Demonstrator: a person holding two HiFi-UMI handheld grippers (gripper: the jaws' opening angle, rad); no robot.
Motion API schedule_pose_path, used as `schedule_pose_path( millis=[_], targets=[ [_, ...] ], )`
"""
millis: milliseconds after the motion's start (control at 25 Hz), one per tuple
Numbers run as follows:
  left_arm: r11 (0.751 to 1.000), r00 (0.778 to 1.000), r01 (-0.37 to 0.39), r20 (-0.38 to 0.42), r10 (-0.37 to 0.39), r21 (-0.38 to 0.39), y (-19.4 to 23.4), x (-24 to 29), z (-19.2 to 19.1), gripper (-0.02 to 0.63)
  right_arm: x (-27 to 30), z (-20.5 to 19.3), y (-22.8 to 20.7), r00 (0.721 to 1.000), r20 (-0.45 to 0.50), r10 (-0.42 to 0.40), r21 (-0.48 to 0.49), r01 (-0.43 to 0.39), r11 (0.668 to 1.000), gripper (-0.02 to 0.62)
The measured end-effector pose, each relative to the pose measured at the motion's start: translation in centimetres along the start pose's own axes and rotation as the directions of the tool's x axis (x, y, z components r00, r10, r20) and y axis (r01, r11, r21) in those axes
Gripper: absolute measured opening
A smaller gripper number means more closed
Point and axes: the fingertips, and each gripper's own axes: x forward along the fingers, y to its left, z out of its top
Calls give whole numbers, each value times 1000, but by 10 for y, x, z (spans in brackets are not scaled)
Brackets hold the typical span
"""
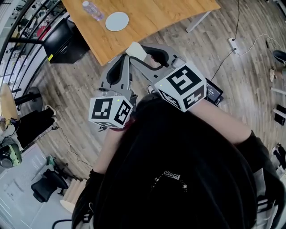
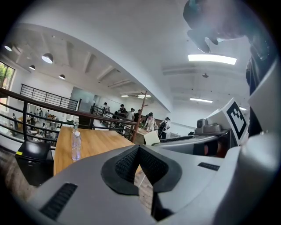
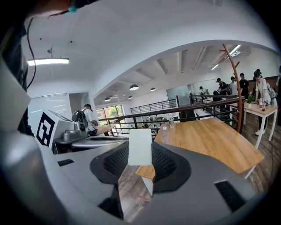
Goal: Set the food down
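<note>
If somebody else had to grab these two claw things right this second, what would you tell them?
Left gripper: shut and empty, held beside the right one.
Right gripper: shut on a pale block of food, held in the air near the edge of the wooden table.
On the table: a white plate and a water bottle.
Done: the food is picked up and in hand.
Left: carry it over the table, probably to the plate, lower it, open the jaws and back away.
</note>
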Motion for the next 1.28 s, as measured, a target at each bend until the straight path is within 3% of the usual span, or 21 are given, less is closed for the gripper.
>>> schedule_pose_path(
  millis=[280,520,920,1280],
  targets=[
    [999,999,31,14,-31,13,32,14,11,5,33,13,-8,999,2,-33,-17,33,999,166],
    [1000,999,13,31,-13,3,48,14,14,4,48,17,-6,1000,-6,-22,-35,22,999,166],
    [994,993,-112,28,112,-16,89,6,16,5,90,22,7,993,-50,109,-59,-112,992,166],
    [977,976,-212,37,213,-27,136,27,42,3,140,52,-8,974,-73,215,-89,-221,971,166]
  ],
)
